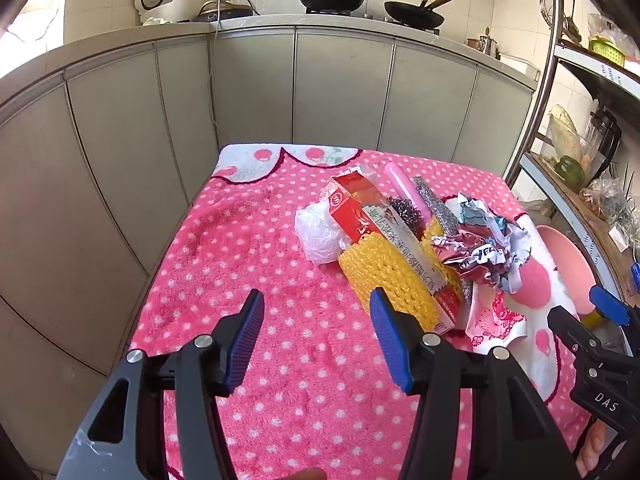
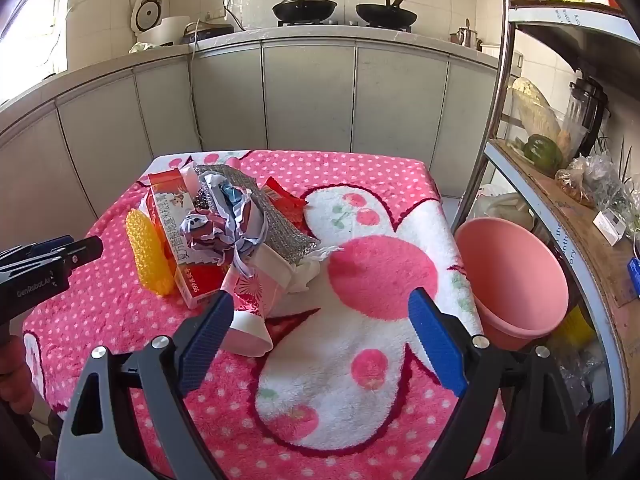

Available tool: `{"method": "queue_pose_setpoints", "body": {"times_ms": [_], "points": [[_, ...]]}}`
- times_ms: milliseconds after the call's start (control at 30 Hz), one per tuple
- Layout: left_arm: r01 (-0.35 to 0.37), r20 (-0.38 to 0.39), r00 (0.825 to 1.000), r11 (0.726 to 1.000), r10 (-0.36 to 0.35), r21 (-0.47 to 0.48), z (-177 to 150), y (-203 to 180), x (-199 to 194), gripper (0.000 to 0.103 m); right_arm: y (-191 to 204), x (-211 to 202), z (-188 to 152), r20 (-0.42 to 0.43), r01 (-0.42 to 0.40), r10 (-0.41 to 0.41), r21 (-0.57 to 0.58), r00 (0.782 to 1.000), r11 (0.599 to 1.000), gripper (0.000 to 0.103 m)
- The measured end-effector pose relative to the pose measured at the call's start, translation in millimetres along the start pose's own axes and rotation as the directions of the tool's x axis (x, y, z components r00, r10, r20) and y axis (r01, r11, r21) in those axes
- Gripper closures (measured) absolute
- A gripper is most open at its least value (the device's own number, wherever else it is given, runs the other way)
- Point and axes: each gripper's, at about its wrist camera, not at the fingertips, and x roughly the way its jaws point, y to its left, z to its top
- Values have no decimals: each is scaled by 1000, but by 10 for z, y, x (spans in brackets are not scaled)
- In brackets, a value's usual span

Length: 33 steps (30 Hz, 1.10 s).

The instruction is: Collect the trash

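Left wrist view. The left hand-held gripper (image 1: 318, 336) hovers over the pink polka-dot towel (image 1: 248, 264) covering the table, its blue-padded jaws spread wide with nothing between them. The trash pile lies at about one o'clock from the jaws: a crumpled white plastic bag (image 1: 320, 236), a red and white carton (image 1: 384, 236) printed with Chinese characters and a round "999" mark, a yellow bumpy scrubber (image 1: 384, 280), a steel wool ball (image 1: 404, 210), a pink tube (image 1: 400, 184), a silver mesh strip (image 1: 436, 206) and a crumpled printed wrapper (image 1: 484, 244). At four o'clock the right hand-held gripper (image 1: 608, 312) enters, its black body lettered "DAS". The pink basin (image 1: 572, 264) sits off the table's edge at three o'clock.

Right wrist view. The right hand-held gripper (image 2: 322, 336) is likewise fully open and empty above the towel's white flower pattern. A pink and white paper cup (image 2: 256, 300) lies on its side just beside the left finger, at eleven o'clock; the rest of the pile lies behind it. The carton (image 2: 176, 236) shows "999" near its lower end. The pink basin (image 2: 516, 280) stands at two o'clock, beside the table. The left hand-held gripper (image 2: 68, 254) at nine o'clock reads "GenRobot.AI".
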Motion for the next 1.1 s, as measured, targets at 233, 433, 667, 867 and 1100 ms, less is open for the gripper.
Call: {"method": "queue_pose_setpoints", "body": {"times_ms": [233,433,667,867,1100], "points": [[4,-1,1000,1000,-4,0,-27,-31,4,48,-8,10,-2,-3,-3,3,-2,1000,1000,14],[13,-2,1000,1000,-13,2,-7,-37,-13,48,28,8,-21,-2,-3,3,-4,1000,1000,13],[16,1,1000,1000,-16,5,-8,-36,-24,48,-5,-3,0,-1,-6,6,-1,1000,1000,14],[19,2,1000,1000,-19,6,-9,-29,-26,48,3,-8,5,-2,-9,9,-2,1000,1000,13],[19,6,1000,1000,-19,11,-5,-45,-45,48,15,-17,11,2,-10,10,-6,1000,1000,14]]}}
